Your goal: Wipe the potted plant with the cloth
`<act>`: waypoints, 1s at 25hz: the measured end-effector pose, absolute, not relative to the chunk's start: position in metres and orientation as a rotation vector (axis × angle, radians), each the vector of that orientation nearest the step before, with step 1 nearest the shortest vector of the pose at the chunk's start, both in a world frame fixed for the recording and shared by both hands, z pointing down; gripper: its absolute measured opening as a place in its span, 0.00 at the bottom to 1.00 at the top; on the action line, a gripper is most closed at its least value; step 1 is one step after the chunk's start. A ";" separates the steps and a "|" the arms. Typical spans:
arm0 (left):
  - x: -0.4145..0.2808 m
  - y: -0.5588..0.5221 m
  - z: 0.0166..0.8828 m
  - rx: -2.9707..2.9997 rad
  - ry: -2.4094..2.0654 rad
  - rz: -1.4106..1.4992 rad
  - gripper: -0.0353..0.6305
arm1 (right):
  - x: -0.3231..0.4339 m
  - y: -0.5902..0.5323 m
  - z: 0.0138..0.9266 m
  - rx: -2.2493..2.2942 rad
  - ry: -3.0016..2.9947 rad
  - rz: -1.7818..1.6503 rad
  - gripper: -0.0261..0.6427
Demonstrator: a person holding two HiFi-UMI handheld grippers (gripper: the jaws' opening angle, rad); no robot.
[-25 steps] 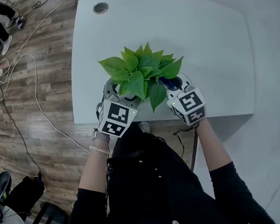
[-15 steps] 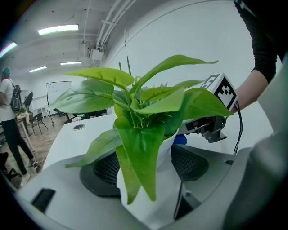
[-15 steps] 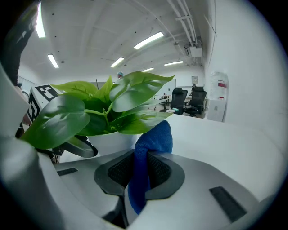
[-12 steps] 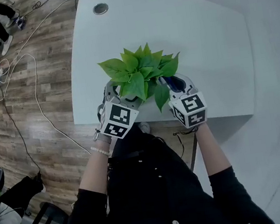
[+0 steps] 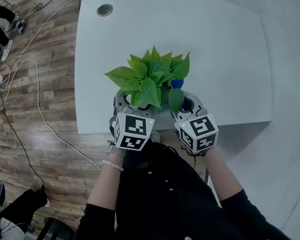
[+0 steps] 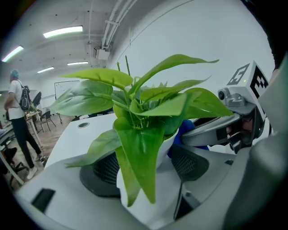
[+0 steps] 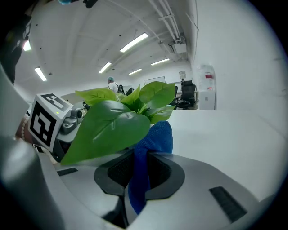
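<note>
Both my grippers have drawn back toward the near edge of the worktop [image 5: 211,40], the right one farther. My left gripper [image 5: 135,108] has its jaws clamped on the white pot [image 6: 167,146] of the potted plant [image 5: 152,77], which stands at the lower middle of the head view, close to that edge. My right gripper [image 5: 184,102] jaws pinch the blue cloth [image 7: 153,139], whose bunched end sits just beside the leaves on the plant's right side in the frame.
</note>
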State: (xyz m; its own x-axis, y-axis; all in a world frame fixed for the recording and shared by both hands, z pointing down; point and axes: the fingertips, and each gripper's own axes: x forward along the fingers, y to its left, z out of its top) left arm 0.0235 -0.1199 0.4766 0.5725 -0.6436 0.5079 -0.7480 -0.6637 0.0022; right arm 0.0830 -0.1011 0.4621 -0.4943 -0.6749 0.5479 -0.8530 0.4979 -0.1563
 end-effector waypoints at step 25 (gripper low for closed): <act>0.000 -0.130 0.476 2.854 -0.618 0.875 0.61 | 0.101 -0.150 0.464 1.268 -2.291 0.536 0.17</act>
State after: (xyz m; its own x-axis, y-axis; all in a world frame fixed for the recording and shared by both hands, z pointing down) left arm -0.0001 -0.1302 0.4760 0.7536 -0.3521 0.5551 -0.4054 -0.9137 -0.0293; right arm 0.1014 -0.1497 0.4639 -0.4665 -0.6787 0.5673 -0.8599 0.4982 -0.1111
